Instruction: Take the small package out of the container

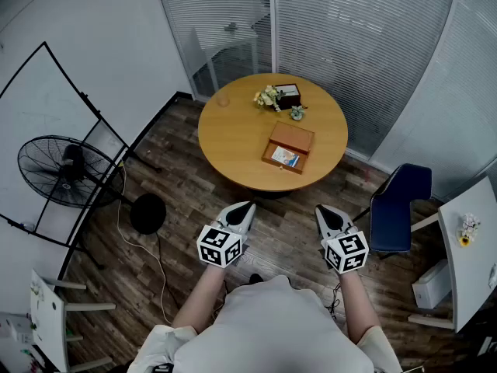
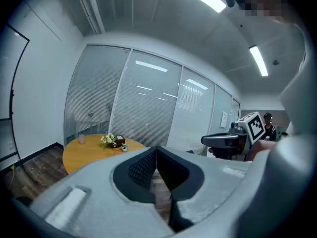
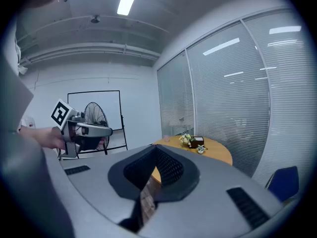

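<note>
A shallow wooden container [image 1: 289,148] lies open on the round table [image 1: 233,138], with a small blue-and-white package [image 1: 285,158] inside it. Both grippers hang over the floor in front of the person, short of the table's near edge. My left gripper [image 1: 243,212] is shut with nothing in it; its pads meet at the tip in the left gripper view [image 2: 156,148]. My right gripper [image 1: 326,214] is likewise shut and empty, jaws together in the right gripper view [image 3: 154,148]. Neither gripper view shows the container.
Flowers [image 1: 268,97], a dark box [image 1: 288,94], a small plant [image 1: 297,113] and a cup [image 1: 224,100] stand at the table's far side. A floor fan [image 1: 66,171] is at left, a blue chair [image 1: 400,206] and a white table [image 1: 474,247] at right.
</note>
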`<state>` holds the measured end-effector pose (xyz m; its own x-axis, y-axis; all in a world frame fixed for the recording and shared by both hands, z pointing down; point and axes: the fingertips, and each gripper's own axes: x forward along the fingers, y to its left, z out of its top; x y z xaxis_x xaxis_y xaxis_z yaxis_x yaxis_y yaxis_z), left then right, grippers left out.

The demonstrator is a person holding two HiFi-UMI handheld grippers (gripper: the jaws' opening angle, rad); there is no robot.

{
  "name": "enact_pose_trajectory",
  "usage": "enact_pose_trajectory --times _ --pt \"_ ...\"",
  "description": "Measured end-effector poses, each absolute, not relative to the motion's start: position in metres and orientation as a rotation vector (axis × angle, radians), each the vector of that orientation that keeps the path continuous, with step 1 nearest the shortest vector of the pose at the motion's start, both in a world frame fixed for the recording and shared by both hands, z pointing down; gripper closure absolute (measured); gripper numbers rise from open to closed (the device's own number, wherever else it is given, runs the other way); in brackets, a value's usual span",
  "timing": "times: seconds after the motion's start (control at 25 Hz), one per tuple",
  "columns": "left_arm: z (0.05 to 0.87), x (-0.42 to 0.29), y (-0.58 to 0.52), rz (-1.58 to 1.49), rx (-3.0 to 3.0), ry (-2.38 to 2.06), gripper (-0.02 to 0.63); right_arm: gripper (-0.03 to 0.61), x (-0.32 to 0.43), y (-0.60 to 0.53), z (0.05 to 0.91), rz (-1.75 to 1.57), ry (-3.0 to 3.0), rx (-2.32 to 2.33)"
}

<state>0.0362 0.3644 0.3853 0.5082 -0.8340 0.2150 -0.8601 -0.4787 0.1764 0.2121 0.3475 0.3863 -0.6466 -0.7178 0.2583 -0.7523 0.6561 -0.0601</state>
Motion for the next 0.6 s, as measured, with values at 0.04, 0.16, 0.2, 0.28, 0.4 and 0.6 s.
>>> enact_pose_trajectory --times 0.04,0.16,0.2,0.28,0.4,0.6 --pt "0.385 0.037 0.365 0.146 2.493 -1.43 0.594 0.574 0.211 0.348 0.386 0.238 -2.662 1.194" --pt "0.386 0.037 0.365 0.147 2.495 -1.425 0.594 0.575 0.208 0.349 0.386 0.23 -2.661 1.186" --pt "0.386 0.036 0.364 0.15 2.495 -1.424 0.594 0.575 0.207 0.349 0.386 0.226 -2.66 1.185" --pt "0.388 0.033 0.364 0.157 2.491 -1.424 0.594 0.575 0.205 0.35 0.386 0.221 -2.656 1.184" --pt "0.391 0.029 0.364 0.164 2.484 -1.422 0.594 0.575 0.202 0.351 0.388 0.226 -2.651 1.182" --pt "0.392 0.027 0.366 0.163 2.487 -1.411 0.595 0.574 0.194 0.356 0.391 0.228 -2.647 1.159"
